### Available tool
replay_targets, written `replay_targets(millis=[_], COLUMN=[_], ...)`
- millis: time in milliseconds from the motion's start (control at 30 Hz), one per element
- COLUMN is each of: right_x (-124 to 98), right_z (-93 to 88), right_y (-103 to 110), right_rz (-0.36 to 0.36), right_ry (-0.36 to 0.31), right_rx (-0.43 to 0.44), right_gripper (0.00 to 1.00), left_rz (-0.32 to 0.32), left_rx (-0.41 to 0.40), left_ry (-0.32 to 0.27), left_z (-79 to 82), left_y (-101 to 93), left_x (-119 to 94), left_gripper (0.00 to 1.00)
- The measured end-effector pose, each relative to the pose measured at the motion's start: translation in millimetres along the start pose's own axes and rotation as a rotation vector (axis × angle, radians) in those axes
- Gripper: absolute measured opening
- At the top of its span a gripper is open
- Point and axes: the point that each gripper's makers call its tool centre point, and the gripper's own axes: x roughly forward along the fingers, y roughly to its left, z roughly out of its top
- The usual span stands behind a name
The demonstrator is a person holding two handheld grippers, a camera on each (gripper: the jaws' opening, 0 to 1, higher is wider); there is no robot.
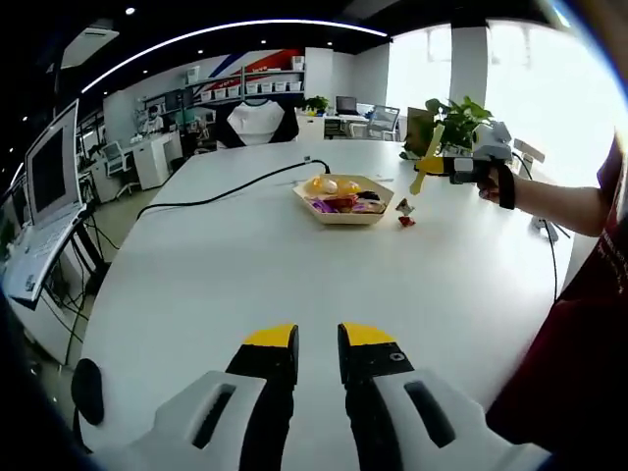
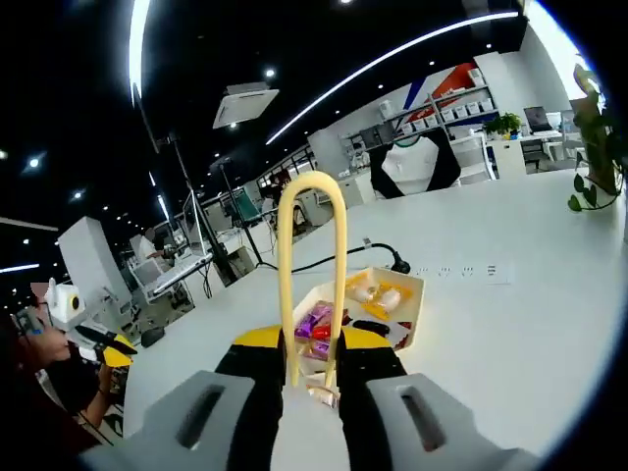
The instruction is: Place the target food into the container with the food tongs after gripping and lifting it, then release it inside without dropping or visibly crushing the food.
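Observation:
A beige hexagonal tray [image 1: 345, 217] [image 2: 410, 287] lies on the white table, holding yellow, purple and red wrapped foods [image 1: 339, 201] [image 2: 319, 322]. Two small wrapped pieces [image 1: 403, 213] rest on the table just beside it. My right gripper [image 2: 312, 345] is shut on yellow food tongs [image 2: 312, 196], which rise between its jaws as a narrow loop, held above and short of the tray. In the left gripper view that gripper [image 1: 444, 169] hovers right of the tray, tongs [image 1: 428, 157] slanting down. My left gripper [image 1: 318, 341] hangs low over bare table, jaws a narrow gap apart, nothing between them.
A black cable [image 1: 235, 186] [image 2: 339, 258] runs across the table to the tray's far side. A laptop [image 1: 44, 201] stands off the left edge. A potted plant [image 1: 453, 120] [image 2: 592, 118] sits at the far side. A person's arm [image 1: 564, 204] reaches in from the right.

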Motion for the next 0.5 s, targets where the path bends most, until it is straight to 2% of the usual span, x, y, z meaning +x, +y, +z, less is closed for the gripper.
replay_targets(millis=[67,100,167,233,300,333,367,433,467,500], right_x=[2.4,6.1,8.7,12.1,13.9,15.6,16.0,19.8,22.1,25.2], right_z=[8.9,15.0,16.4,4.7,-5.1,-16.5,-18.4,-35.0,-39.3,-44.2], right_y=[-0.7,-3.9,-3.8,-3.8,-5.9,-6.3,-9.9,-7.5,-6.1,-2.6], right_rz=[-0.004,-0.012,-0.005,0.008,-0.018,-0.037,-0.062,-0.077,-0.091,-0.074], right_ry=[-0.006,-0.008,-0.015,0.031,0.055,0.072,0.066,0.071,0.048,0.057], right_rx=[-0.024,-0.069,-0.070,-0.195,-0.178,-0.131,-0.129,-0.110,-0.112,-0.104], right_gripper=[0.15,0.15,0.16,0.18,0.20,0.21,0.21,0.22,0.22,0.22], left_rz=[-0.002,-0.001,0.001,0.006,0.009,0.012,0.013,0.016,0.014,0.013], left_rx=[0.000,-0.001,-0.004,-0.010,-0.013,-0.017,-0.018,-0.026,-0.029,-0.030], left_ry=[-0.004,-0.004,-0.004,0.002,0.006,0.010,0.012,0.015,0.015,0.016], left_z=[1.2,1.0,0.1,-3.6,-5.7,-8.1,-8.6,-10.8,-11.0,-11.0], left_y=[-0.5,-0.4,-0.2,1.0,1.9,2.8,3.0,4.0,3.6,3.1], left_x=[0.5,0.5,0.3,-1.0,-1.9,-2.7,-2.8,-2.1,-0.9,0.0], left_gripper=[0.17,0.17,0.17,0.17,0.17,0.17,0.17,0.17,0.17,0.17])
